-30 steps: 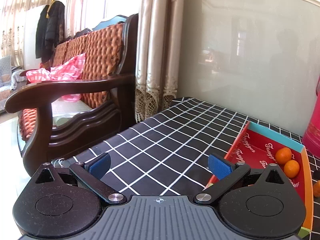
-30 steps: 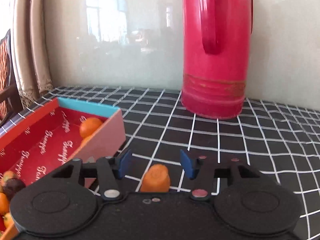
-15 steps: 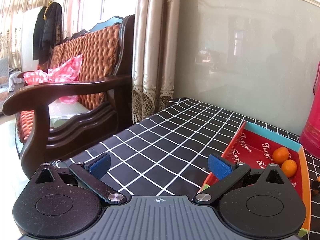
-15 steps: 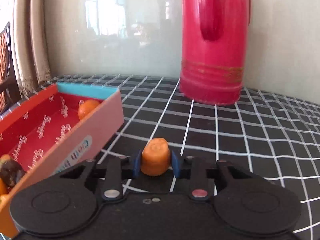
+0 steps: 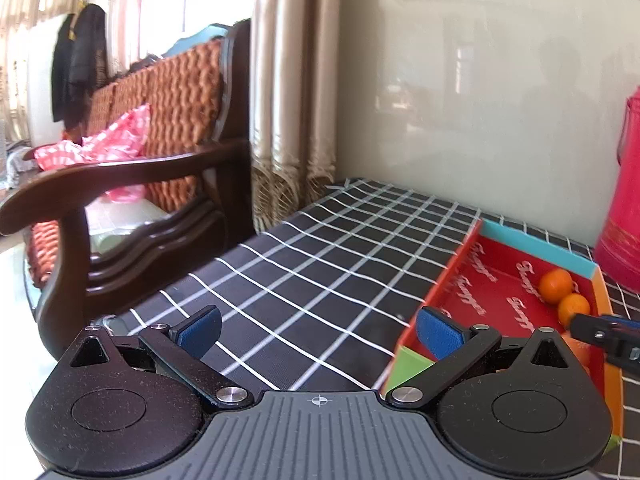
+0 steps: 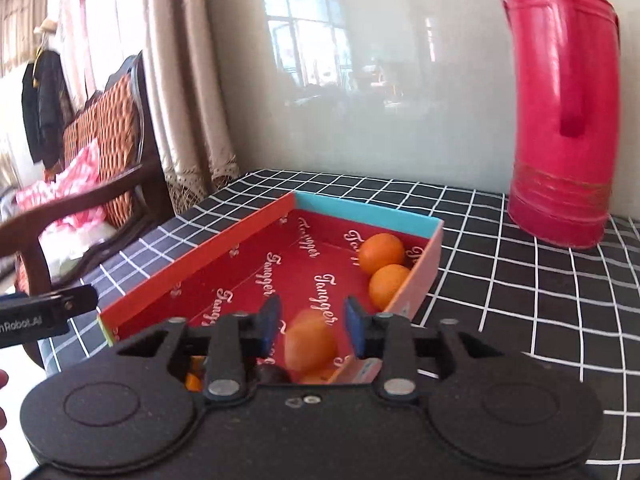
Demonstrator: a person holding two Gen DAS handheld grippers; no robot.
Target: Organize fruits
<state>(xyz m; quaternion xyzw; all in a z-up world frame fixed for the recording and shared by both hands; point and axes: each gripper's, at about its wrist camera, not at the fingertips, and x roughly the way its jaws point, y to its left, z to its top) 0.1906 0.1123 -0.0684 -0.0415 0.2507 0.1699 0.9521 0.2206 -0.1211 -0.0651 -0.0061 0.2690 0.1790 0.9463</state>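
Note:
A red cardboard box (image 6: 248, 276) lies on the checked tablecloth, with two oranges (image 6: 382, 254) in its far right corner. My right gripper (image 6: 312, 322) is open above the box's near end. A blurred orange (image 6: 310, 344) is between and just below its blue pads, free of them. More fruit, orange and one dark, shows under the gripper body. My left gripper (image 5: 318, 326) is open and empty over the tablecloth at the box's left corner (image 5: 412, 364). The two oranges (image 5: 556, 286) show in the left wrist view too.
A tall red jug (image 6: 564, 120) stands at the back right by the glossy wall. A wooden armchair (image 5: 132, 184) with an orange cushion stands left of the table edge. Curtains hang behind it. The right gripper's tip (image 5: 604, 330) shows at the left view's right edge.
My right gripper carried the orange from the tablecloth up and left over the box, then opened; the orange is now loose and blurred. The left gripper shifted slightly.

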